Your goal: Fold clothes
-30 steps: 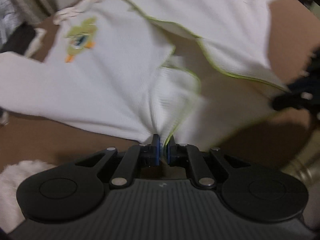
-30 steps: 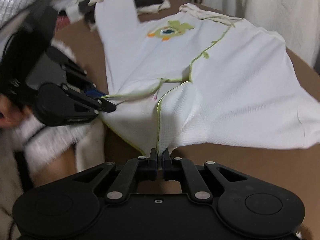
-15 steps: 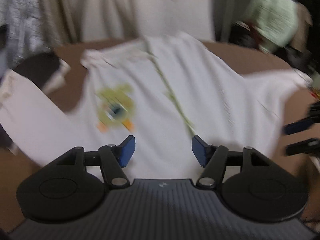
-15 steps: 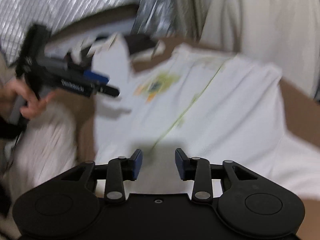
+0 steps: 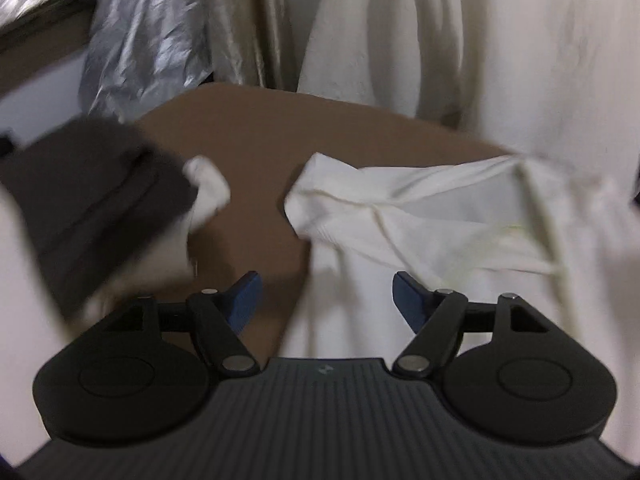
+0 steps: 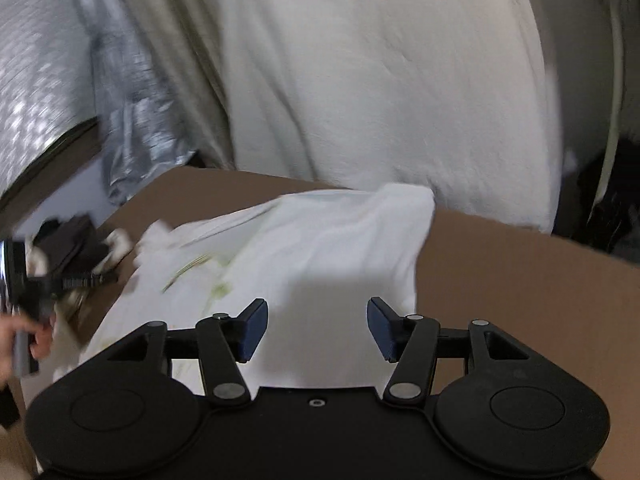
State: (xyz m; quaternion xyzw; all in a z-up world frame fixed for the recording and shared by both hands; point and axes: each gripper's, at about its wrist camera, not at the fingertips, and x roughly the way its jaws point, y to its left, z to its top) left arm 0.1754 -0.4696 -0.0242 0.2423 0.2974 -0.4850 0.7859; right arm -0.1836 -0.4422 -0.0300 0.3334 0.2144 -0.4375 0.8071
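Note:
A white baby garment with thin green trim (image 5: 440,216) lies on the brown table (image 5: 256,136), its sleeve end toward the middle. In the right wrist view the same garment (image 6: 320,256) lies folded over beneath the fingers. My left gripper (image 5: 327,300) hovers above the garment's left edge, jaws opening, nothing between the blue pads. My right gripper (image 6: 316,326) hangs over the garment's near part, jaws opening too, pads free of the cloth. The left gripper (image 6: 68,280) also shows at the left in the right wrist view, held by a hand (image 6: 36,340).
A dark folded garment (image 5: 92,192) with a white piece beside it lies at the table's left. Pale curtains (image 5: 400,40) and a silver foil sheet (image 5: 148,40) hang behind the table's far edge. Bare brown table (image 6: 520,280) lies right of the garment.
Both grippers let go of the garment's hem and opened wide. Both swept forward over the garment toward the far edge, and the garment now lies folded over on itself.

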